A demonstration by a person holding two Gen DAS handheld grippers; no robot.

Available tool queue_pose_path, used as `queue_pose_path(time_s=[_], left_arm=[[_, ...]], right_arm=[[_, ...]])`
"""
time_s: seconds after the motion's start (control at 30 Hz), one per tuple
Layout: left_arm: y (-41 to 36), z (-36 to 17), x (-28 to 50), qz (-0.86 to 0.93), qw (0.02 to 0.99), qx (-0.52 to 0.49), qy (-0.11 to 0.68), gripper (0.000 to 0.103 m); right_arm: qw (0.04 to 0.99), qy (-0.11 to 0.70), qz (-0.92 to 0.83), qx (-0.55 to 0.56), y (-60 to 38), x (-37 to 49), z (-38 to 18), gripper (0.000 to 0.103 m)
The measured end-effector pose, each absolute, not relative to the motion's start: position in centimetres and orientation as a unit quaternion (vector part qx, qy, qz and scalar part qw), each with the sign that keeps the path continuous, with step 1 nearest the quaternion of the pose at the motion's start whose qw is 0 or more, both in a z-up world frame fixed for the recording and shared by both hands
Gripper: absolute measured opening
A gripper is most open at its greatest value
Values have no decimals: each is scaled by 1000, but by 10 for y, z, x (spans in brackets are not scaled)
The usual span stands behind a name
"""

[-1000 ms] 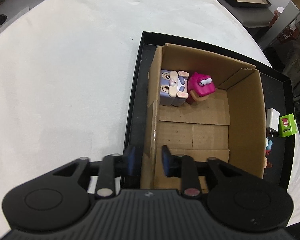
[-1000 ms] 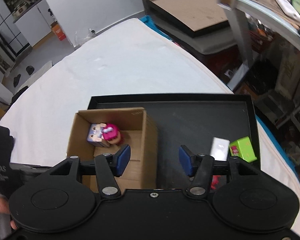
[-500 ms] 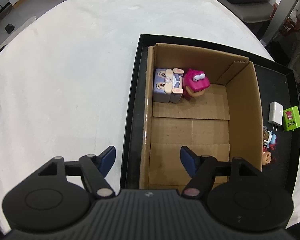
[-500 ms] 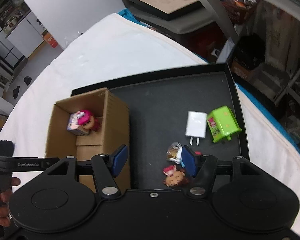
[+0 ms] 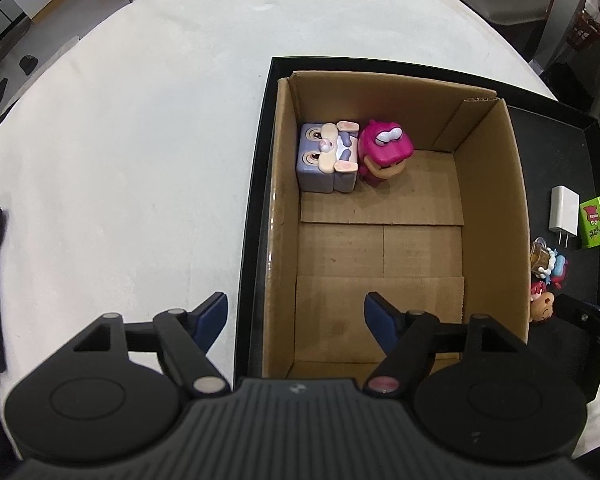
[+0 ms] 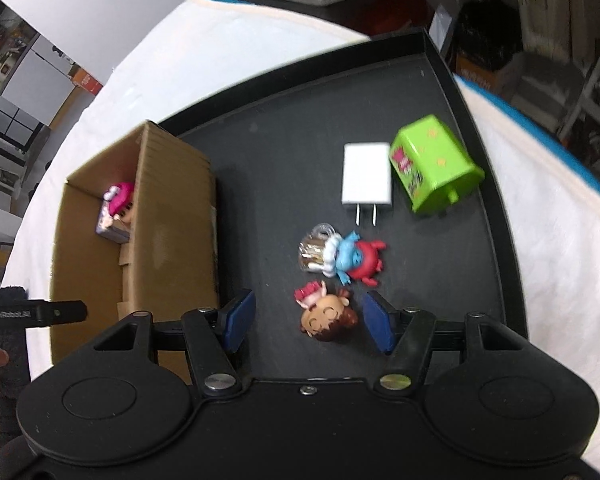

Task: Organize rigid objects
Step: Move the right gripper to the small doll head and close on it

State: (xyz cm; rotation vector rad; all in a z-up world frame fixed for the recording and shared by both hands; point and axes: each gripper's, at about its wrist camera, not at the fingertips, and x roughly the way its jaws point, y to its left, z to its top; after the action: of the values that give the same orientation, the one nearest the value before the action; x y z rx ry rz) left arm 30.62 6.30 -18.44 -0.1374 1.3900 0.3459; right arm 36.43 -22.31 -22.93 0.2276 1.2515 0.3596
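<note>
A cardboard box (image 5: 496, 216) stands on a black tray (image 5: 260, 184). Inside it, at the far left corner, lie a purple block toy (image 5: 327, 157) and a pink figure (image 5: 385, 151). My left gripper (image 5: 296, 320) is open and empty, straddling the box's near left wall. My right gripper (image 6: 308, 322) is open, low over the tray (image 6: 284, 128), with a brown-haired doll head (image 6: 326, 318) between its fingers, untouched. Beyond it lie a blue and red figure (image 6: 356, 258), a white charger (image 6: 366, 180) and a green box (image 6: 432, 164).
The tray sits on a white cloth-covered table (image 5: 140, 140). The loose toys also show in the left wrist view, right of the box (image 5: 548, 272). Clutter and shelves stand beyond the table's right edge (image 6: 560, 60).
My left gripper opened wide and let go of the box's left wall. My right gripper moved right and down over the loose toys and opened wider around the doll head.
</note>
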Motion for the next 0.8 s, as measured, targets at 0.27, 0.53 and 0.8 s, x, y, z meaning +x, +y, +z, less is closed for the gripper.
queue_pose_path(time_s=[0.27,0.53,0.8], left_arm=[[64,-194,313,153,743,-76,647,75],[65,-200,317,150,735,-91,655,75],[64,-204,318,146,734,-98,656,75]], right_arm=[[773,599,164,130,-234,368,-247,60],[780,601,159,71,-210,359,-263,47],[787,598,141,61,-214,354,-261,37]])
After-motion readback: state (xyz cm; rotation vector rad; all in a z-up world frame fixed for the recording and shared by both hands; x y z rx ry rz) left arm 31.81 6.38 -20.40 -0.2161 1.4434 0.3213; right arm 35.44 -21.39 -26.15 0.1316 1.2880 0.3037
